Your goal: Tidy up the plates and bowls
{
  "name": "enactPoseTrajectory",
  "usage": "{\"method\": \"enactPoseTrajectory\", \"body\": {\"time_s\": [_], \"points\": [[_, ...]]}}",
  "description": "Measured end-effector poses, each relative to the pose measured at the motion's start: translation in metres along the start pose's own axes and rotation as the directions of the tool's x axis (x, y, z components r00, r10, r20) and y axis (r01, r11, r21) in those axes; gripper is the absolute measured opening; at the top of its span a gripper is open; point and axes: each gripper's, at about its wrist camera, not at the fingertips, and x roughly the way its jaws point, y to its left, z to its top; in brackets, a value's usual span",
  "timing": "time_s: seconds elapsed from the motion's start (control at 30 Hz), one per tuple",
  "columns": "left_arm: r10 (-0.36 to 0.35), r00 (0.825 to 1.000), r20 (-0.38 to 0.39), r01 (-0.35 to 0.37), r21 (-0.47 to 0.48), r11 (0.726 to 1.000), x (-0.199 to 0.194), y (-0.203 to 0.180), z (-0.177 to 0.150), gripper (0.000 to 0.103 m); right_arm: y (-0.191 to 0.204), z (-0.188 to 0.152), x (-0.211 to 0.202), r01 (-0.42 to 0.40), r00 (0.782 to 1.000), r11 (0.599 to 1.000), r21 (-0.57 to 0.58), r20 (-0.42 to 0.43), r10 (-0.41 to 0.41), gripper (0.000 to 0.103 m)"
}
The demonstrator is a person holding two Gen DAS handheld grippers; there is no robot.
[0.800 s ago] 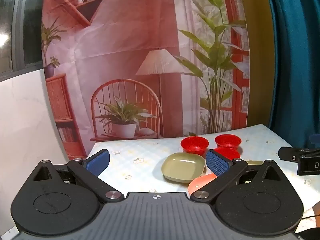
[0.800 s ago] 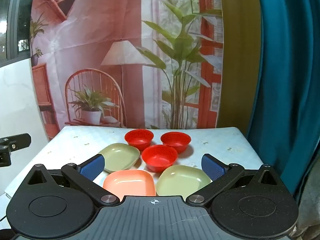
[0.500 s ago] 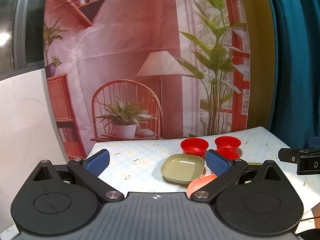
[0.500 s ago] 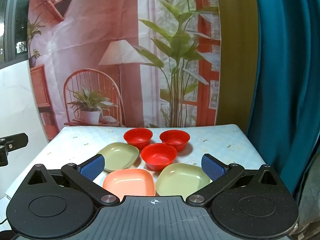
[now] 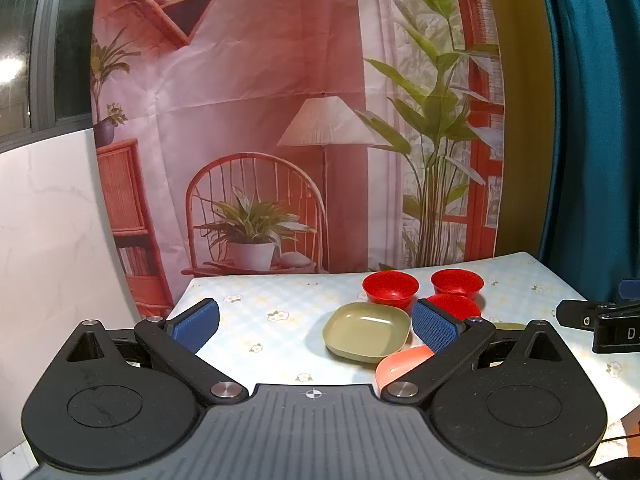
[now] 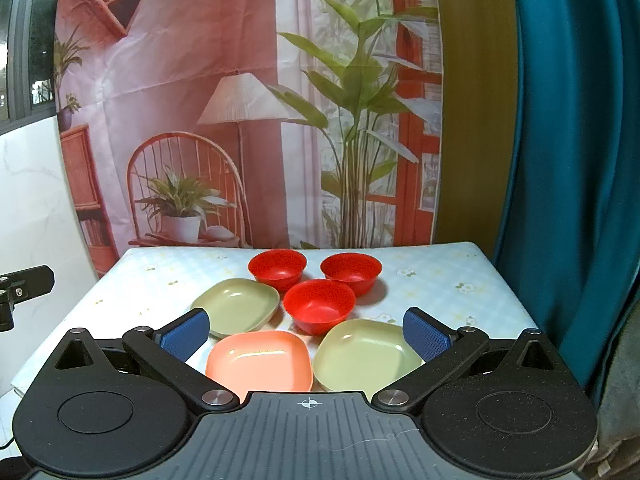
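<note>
From the left wrist view, my left tongs (image 5: pixel 315 320) hang released above the desk with the pale flowered cloth (image 5: pixel 256 316), grasping nothing. Against the frames just before, the scene has barely drifted, so no approach has begun. Ahead sit the near olive-green square plastic plate (image 5: pixel 366 336), a salmon-pink square plastic plate (image 5: pixel 400 364) partly behind my right finger, and three red round plastic bowls, the leftmost (image 5: pixel 390 289) at the back.

From the right wrist view, my right tongs (image 6: pixel 306 332) are likewise released and empty, and again almost nothing has shifted. All the pieces lie unstacked: pink plate in front, a second olive-green square plate (image 6: pixel 366 354) to its right, bowls clustered behind. I judge sorting has not started; stacking the plates looks like the first move.
</note>
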Motion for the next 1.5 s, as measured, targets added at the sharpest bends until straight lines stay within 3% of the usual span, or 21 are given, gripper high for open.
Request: {"method": "enactPoseTrajectory", "body": {"time_s": [1.5], "points": [[0.001,1.000,0.006,-0.001,0.005,1.000,-0.0005,-0.0032,-0.0082,0.103,-0.0002,0.0000,0.0002,0.001,1.000,1.000,0.005,-0.004,-0.001,0.103]]}}
